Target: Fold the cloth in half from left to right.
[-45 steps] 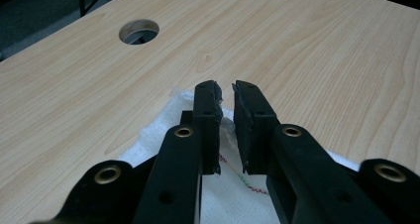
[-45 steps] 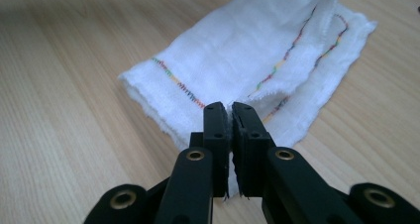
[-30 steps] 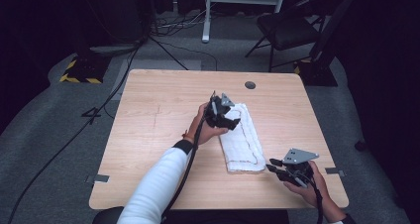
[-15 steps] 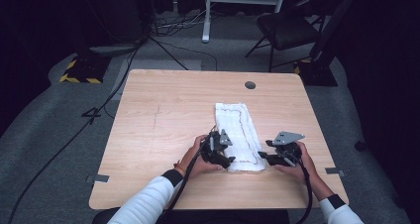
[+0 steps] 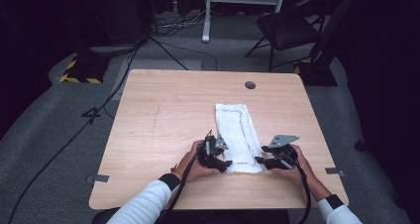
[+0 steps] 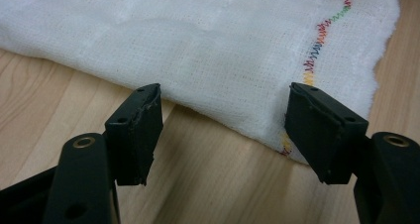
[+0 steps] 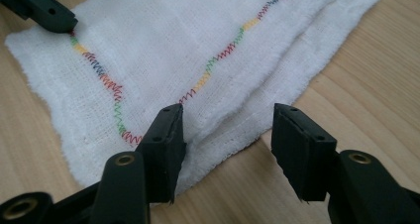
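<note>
both hands have drawn in to the near end of the cloth [image 5: 237, 135] since the earlier frames, when the left one was up at its far end and the right one waited off the corner. now the left gripper [image 5: 214, 153] sits at the near left corner and the right gripper [image 5: 272, 159] at the near right corner. each has its jaws spread wide, low over the table [image 5: 163, 115], with the cloth edge lying between or just ahead of them and nothing pinched yet. the cloth is a white folded strip with a rainbow stitch line (two layers show at the right gripper's edge), lying flat on the right half of the table and running away from the person. judging from this, the next step is likely a pinch on both near corners for another fold. beyond the table stand a chair [image 5: 287, 28] and cables on the floor.
</note>
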### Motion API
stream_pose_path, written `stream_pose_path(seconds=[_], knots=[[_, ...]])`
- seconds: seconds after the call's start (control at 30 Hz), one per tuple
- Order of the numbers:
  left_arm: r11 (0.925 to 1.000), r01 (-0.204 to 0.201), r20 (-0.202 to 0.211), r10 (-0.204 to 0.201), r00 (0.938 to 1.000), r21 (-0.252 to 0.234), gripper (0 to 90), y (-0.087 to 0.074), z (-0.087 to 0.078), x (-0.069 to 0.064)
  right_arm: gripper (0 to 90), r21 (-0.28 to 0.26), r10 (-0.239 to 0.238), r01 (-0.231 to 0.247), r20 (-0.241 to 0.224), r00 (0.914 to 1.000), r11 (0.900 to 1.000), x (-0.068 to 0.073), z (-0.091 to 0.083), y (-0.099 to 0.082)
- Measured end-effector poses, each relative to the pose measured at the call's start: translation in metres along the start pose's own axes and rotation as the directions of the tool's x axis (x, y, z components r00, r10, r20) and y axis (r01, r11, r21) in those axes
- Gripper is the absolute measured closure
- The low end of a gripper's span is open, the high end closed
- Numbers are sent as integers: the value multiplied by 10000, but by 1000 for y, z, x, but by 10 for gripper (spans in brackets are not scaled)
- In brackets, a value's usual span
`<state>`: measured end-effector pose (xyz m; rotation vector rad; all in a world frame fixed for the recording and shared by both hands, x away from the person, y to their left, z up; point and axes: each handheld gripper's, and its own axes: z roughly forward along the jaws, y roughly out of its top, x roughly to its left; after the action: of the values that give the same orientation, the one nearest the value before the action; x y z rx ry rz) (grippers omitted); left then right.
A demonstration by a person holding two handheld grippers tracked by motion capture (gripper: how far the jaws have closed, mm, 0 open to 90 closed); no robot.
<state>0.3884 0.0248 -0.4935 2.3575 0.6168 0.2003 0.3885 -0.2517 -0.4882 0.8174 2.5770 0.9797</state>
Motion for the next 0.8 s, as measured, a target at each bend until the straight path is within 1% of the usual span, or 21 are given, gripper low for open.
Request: stream_pose_path(seconds=[0.03, 0.07, 0.17, 0.3, 0.5, 0.53, 0.6, 0.67, 0.7, 0.73, 0.8], knots=[[10000, 37, 126, -37, 9999, 57, 310, -2, -2, 0, 475, 9, -12, 13, -56, 10000, 10000, 2, 0, 0], [9998, 175, 194, -175, 9997, 18, 310, -5, -3, 0, 475, -19, -41, 41, -171, 9998, 10000, 5, -1, -1], [9998, 182, 162, -181, 9997, -18, 310, -12, -9, -2, 474, 5, -140, 140, -453, 9989, 9999, 13, -1, -1], [9996, 268, 119, -268, 9996, 18, 309, -22, -18, -8, 467, 49, -245, 249, -654, 9976, 9997, 23, -1, 0], [9993, 347, 45, -347, 9994, -120, 309, -41, -32, -18, 454, 36, -403, 409, -1050, 9937, 9992, 42, 0, 1], [9991, 411, 4, -411, 9992, -127, 308, -44, -35, -20, 452, 33, -411, 417, -1085, 9932, 9991, 44, 0, 1], [9993, 366, -133, -368, 9992, -103, 307, -49, -40, -24, 438, 46, -441, 448, -1097, 9930, 9990, 52, 1, 2], [9996, 291, -272, -292, 9992, -29, 301, -51, -43, -27, 392, 79, -625, 637, -1079, 9922, 9979, 57, 0, 3], [9995, 327, -298, -326, 9990, 3, 299, -51, -45, -28, 383, 91, -718, 733, -1097, 9914, 9973, 59, 0, 4], [9995, 309, -291, -309, 9991, -10, 291, -52, -46, -27, 374, 103, -808, 824, -1135, 9902, 9965, 59, 0, 5], [9995, 311, -166, -311, 9994, -43, 244, -50, -50, -25, 374, 3, -807, 812, -1101, 9906, 9967, 58, -2, 6]])
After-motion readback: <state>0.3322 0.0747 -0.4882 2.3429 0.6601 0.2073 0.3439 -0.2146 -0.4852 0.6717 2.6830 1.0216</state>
